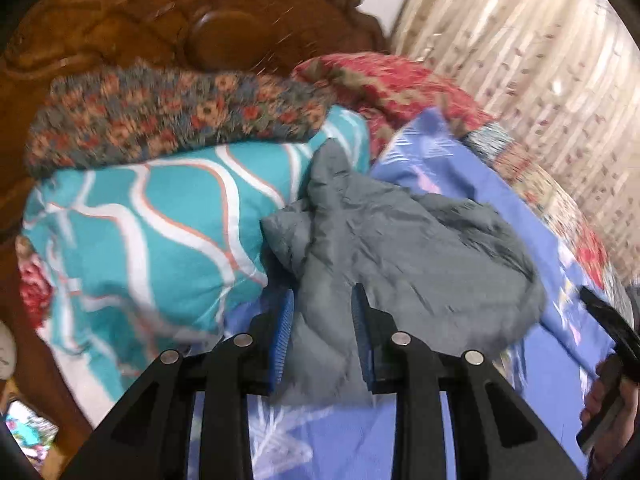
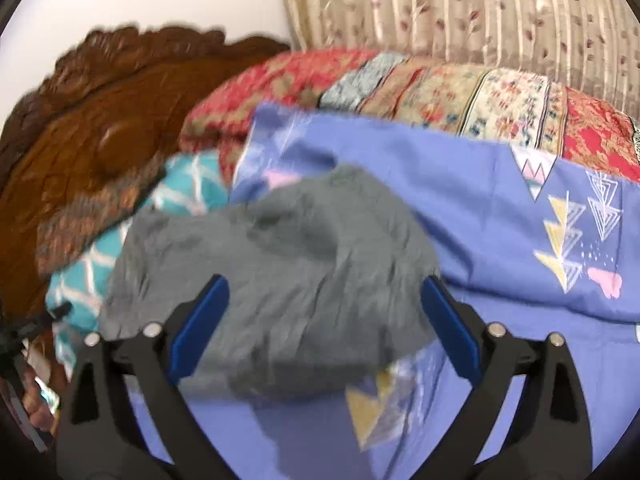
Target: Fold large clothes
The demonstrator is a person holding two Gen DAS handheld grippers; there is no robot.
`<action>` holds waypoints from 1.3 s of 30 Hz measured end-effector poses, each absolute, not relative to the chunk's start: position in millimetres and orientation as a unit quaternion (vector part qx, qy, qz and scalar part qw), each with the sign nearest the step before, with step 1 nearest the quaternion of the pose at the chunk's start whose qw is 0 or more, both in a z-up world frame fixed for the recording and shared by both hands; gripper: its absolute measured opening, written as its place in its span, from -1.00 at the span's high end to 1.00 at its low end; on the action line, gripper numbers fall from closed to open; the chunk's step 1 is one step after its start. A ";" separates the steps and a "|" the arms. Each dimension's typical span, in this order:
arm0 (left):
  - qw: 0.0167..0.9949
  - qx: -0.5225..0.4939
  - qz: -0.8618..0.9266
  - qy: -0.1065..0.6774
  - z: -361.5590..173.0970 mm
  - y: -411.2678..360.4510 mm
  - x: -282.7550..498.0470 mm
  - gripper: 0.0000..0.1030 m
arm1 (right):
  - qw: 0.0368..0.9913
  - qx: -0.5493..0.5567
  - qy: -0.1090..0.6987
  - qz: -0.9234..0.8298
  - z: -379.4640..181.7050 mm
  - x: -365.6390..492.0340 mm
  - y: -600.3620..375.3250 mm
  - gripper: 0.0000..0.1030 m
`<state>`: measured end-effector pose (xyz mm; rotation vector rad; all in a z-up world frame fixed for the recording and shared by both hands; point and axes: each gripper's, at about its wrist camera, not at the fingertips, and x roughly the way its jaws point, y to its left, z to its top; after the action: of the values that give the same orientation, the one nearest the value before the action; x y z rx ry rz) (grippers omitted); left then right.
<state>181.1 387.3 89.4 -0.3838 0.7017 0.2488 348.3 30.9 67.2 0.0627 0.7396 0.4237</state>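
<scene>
A crumpled grey garment lies bunched on the blue patterned bedsheet. My left gripper has its blue pads on either side of a fold of the grey cloth, which runs back between the jaws. In the right wrist view the grey garment fills the middle. My right gripper is open wide with its pads apart around the garment's near edge, not pinching it. The other gripper shows at the right edge of the left wrist view.
A teal quilt with white wavy lines and a floral blanket are piled against the carved wooden headboard. A red patchwork quilt lies along the far side. A beige curtain hangs behind.
</scene>
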 end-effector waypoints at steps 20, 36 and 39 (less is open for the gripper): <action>0.899 -0.052 0.065 0.430 62.5 227.5 41.5 -0.01 | 0.872 0.076 0.421 0.237 10.1 86.5 -9.1 -0.16; 0.921 -0.017 0.108 0.373 96.4 209.1 -23.8 -0.88 | 0.892 0.052 0.372 0.252 34.9 -14.1 -14.9 -0.62; 0.925 -0.009 0.110 0.364 100.9 203.8 -31.5 -0.98 | 0.897 0.056 0.367 0.239 35.9 -25.4 -19.4 -0.63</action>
<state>-31.5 203.8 100.9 -0.0180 0.7474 0.2251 -25.4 -19.4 35.9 0.1159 0.7606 0.4960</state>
